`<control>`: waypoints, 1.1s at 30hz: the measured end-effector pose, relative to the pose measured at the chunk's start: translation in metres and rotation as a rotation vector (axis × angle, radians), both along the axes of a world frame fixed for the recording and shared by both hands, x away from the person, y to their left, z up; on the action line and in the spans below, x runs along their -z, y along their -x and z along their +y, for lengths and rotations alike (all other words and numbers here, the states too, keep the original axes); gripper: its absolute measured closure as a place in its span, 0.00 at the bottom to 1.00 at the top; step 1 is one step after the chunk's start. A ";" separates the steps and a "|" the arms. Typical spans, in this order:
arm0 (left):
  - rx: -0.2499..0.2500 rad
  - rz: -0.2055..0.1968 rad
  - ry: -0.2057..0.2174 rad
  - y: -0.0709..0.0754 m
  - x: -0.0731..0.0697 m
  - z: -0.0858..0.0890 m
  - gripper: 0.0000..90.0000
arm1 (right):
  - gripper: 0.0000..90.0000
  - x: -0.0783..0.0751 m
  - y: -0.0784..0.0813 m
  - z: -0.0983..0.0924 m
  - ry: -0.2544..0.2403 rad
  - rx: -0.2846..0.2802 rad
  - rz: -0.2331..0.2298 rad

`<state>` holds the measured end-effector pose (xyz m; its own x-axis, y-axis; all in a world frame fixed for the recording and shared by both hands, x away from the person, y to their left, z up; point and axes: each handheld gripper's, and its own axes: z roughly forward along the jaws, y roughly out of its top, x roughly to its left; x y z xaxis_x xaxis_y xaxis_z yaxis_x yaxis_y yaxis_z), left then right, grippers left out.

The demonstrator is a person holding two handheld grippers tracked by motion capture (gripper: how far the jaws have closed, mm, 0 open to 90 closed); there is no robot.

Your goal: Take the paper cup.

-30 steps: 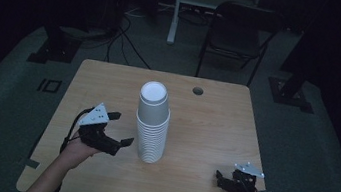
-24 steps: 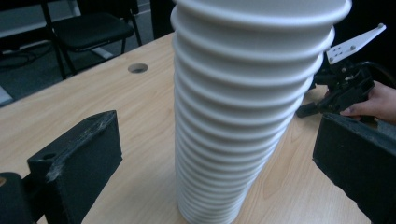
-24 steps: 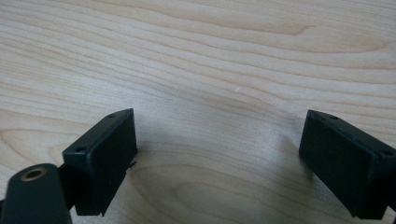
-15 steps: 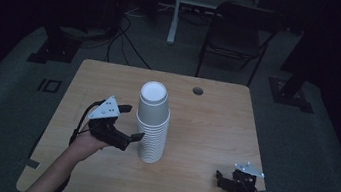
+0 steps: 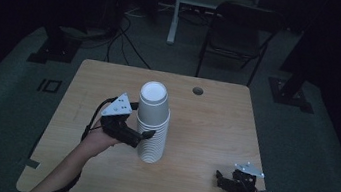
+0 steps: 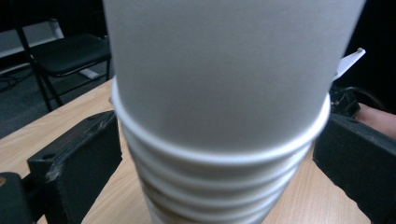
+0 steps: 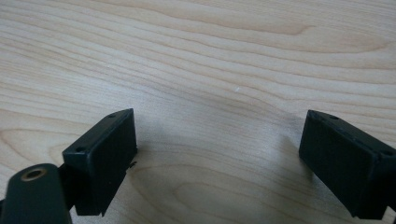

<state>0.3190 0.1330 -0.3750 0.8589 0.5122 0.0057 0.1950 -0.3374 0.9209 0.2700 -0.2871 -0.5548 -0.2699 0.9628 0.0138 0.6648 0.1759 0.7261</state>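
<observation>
Cups [image 5: 152,124] stand nested in one tall stack mid-bench [image 5: 204,131]. Your left hand-held gripper [image 5: 145,137] is spread around it, jaws beside the rims, not pressing. Close gently under one rim. The right hand-held gripper [image 5: 220,177] rests spread, near the bench corner.

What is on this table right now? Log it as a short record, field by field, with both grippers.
surface: wooden table with a round hole near its far edge
main object: stack of white paper cups, upright, near the table's middle
left gripper: jaws open, one on each side of the stack; a gap shows at both sides in the left gripper view, so no grip yet
right gripper: jaws open over bare wood near the front right corner, holding nothing
background: dark folding chair beyond the table
</observation>
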 end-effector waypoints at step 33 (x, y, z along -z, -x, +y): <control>0.018 0.012 0.018 -0.006 0.006 -0.004 0.06 | 0.11 -0.001 -0.004 -0.003 0.007 -0.054 0.013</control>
<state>0.3250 0.1294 -0.3805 0.8677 0.4968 -0.0137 0.2005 -0.3246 0.9244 0.2737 -0.2904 -0.5536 -0.3210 0.9470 0.0108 0.6634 0.2167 0.7162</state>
